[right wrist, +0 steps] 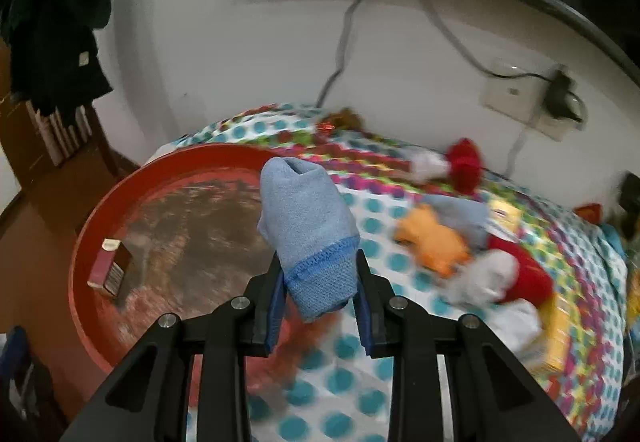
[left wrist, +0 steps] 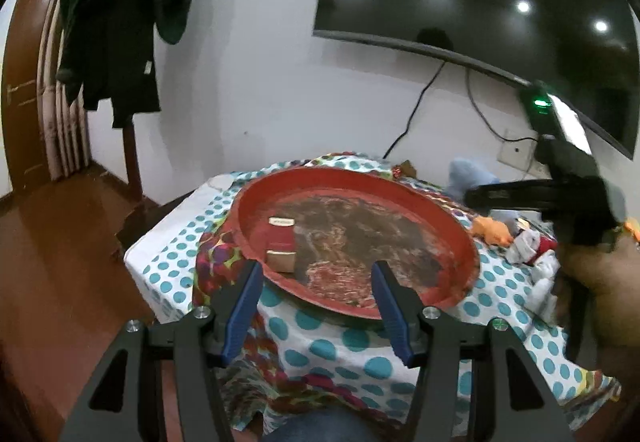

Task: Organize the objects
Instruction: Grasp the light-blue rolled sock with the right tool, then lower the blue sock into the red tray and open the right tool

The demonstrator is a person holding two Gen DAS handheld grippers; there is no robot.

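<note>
Blue sock (right wrist: 308, 230) is pinched in right tool (right wrist: 318, 298) beside red tray (right wrist: 86, 242), release inside judged next; left tool (left wrist: 316, 282) spread, empty.

White wall (left wrist: 256, 90), mounted dark television (left wrist: 480, 2), brown floor (left wrist: 60, 242).

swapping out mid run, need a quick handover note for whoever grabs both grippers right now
Right gripper: shut on the light blue sock, lifted off the table beside the red tray.
Left gripper: open, empty, at the tray's near rim.
Done: one small red box lies in the tray.
Left: place the held sock. On the dotted tablecloth remain an orange soft toy, another blue piece, red-and-white socks and, and a yellow box.
</note>
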